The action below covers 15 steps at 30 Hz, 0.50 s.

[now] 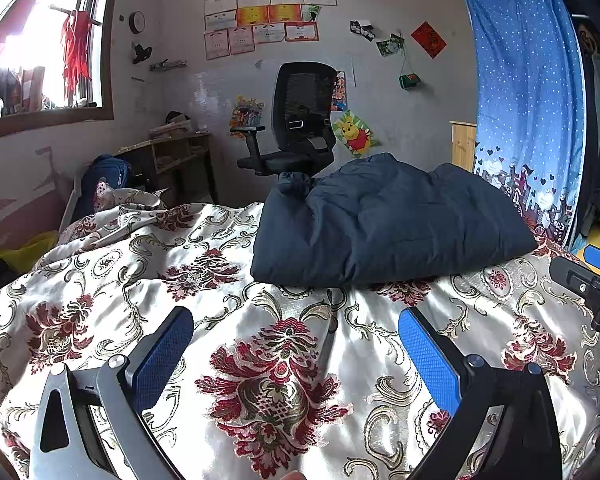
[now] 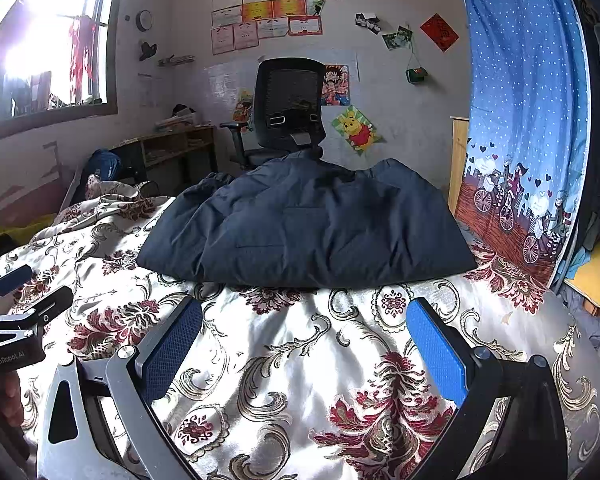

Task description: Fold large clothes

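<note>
**Both tools open, jacket lying ahead on the bed**

My left tool (image 1: pixel 296 356) hangs above the floral bedspread (image 1: pixel 204 264) with its blue pads spread wide and nothing between them. My right tool (image 2: pixel 304 356) is likewise wide open and empty over the same cover. The dark navy padded jacket (image 2: pixel 308 224) lies bunched on the bed, well ahead of both tools and touching neither. Its far edge is hidden behind its own bulk, so I cannot make out sleeves or collar clearly. An office chair (image 2: pixel 288 112) stands behind it, its base cut off.
</note>
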{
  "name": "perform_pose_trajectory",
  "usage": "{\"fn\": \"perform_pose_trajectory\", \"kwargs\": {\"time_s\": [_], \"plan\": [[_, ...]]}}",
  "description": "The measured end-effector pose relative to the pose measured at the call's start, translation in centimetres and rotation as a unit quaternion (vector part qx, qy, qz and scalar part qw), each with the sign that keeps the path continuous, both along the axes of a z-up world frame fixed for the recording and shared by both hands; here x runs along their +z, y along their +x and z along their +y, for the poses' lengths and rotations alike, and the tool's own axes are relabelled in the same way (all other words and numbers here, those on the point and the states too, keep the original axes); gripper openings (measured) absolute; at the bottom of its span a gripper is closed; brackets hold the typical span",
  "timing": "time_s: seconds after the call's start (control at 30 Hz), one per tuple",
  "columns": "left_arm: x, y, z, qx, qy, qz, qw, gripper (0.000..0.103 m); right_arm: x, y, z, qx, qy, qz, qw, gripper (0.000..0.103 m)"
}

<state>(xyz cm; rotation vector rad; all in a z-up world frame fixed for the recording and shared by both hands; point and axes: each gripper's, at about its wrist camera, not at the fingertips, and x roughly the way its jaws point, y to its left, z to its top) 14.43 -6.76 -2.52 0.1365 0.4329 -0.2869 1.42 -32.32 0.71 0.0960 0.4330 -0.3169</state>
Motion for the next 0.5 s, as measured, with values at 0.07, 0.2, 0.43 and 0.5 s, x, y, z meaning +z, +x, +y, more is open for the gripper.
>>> {"fn": "perform_pose_trajectory", "kwargs": {"time_s": [0.07, 0.2, 0.43, 0.5], "plan": [[0.05, -0.02, -0.10, 0.000, 0.001, 0.000, 1.0000, 0.103, -0.02, 0.00, 0.02, 0.000, 0.000, 0.000, 1.000, 0.100], [0.01, -0.03, -0.05, 0.000, 0.001, 0.000, 1.0000, 0.103, 0.01, 0.01, -0.05, 0.000, 0.000, 0.000, 1.000, 0.100], [-0.02, -0.03, -0.05, 0.000, 0.002, 0.000, 1.0000, 0.103, -0.10, 0.05, 0.10, 0.000, 0.001, 0.001, 1.000, 0.100], [-0.03, -0.03, -0.04, 0.000, 0.001, 0.000, 1.0000, 0.103, -0.13, 0.05, 0.13, 0.000, 0.002, 0.001, 1.000, 0.100]]}}
